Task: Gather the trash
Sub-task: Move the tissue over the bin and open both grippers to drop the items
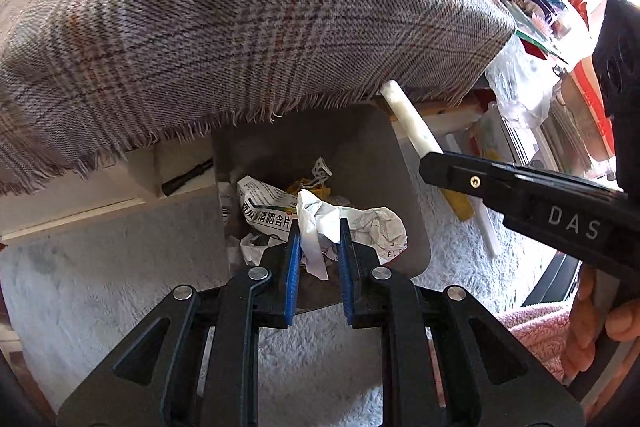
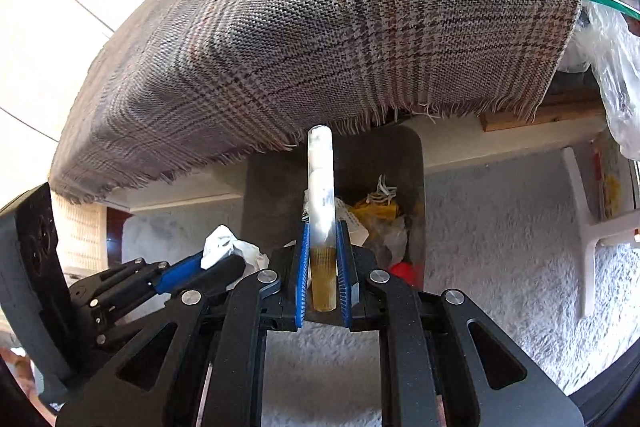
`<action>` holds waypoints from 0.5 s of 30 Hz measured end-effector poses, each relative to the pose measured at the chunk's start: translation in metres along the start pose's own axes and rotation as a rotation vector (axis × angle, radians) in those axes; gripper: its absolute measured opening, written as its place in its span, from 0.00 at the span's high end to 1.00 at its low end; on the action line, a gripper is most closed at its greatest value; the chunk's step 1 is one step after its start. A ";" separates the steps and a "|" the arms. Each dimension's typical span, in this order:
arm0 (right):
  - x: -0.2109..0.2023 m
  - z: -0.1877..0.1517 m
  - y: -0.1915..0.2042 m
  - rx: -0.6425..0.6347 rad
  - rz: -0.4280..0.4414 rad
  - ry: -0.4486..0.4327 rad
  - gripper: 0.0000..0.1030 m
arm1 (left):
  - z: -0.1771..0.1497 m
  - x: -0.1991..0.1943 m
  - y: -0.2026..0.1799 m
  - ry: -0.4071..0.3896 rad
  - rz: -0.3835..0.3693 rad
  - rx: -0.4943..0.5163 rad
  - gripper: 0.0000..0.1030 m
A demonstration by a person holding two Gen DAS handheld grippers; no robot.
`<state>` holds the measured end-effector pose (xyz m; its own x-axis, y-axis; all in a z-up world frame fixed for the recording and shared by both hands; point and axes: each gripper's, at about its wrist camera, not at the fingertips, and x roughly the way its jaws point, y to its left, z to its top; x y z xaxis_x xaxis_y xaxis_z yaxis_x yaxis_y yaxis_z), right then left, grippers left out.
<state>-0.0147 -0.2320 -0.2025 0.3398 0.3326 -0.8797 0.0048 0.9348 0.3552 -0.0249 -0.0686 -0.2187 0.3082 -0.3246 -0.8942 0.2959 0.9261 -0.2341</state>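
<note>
1. Blue-padded jaws of the left gripper (image 1: 319,247) are seen clamped on a crumpled white paper scrap (image 1: 316,227), which is held directly above the grey bin (image 1: 404,187).
2. Blue pads of the right gripper (image 2: 323,259) are closed narrowly on a white tube with a yellowish base (image 2: 320,195), which is pointed toward the same bin and has not yet been released.
3. Crumpled printed paper (image 1: 372,223), a printed carton (image 1: 266,207) and yellow wrappers (image 2: 374,211) are already found inside the bin, so part of the collecting is judged done.
4. Dropping of both held pieces is judged to remain.
5. Beyond the bin, a plaid cloth (image 1: 240,27) is draped over the table edge; no loose trash is visible on it.
</note>
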 end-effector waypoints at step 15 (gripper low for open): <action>-0.016 0.013 -0.001 -0.007 -0.083 -0.112 0.16 | 0.005 -0.018 0.003 -0.085 -0.014 0.010 0.15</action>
<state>-0.0079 -0.2398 -0.1844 0.4417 0.2386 -0.8649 0.0311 0.9593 0.2806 -0.0255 -0.0612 -0.2016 0.3798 -0.3527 -0.8552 0.3099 0.9195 -0.2416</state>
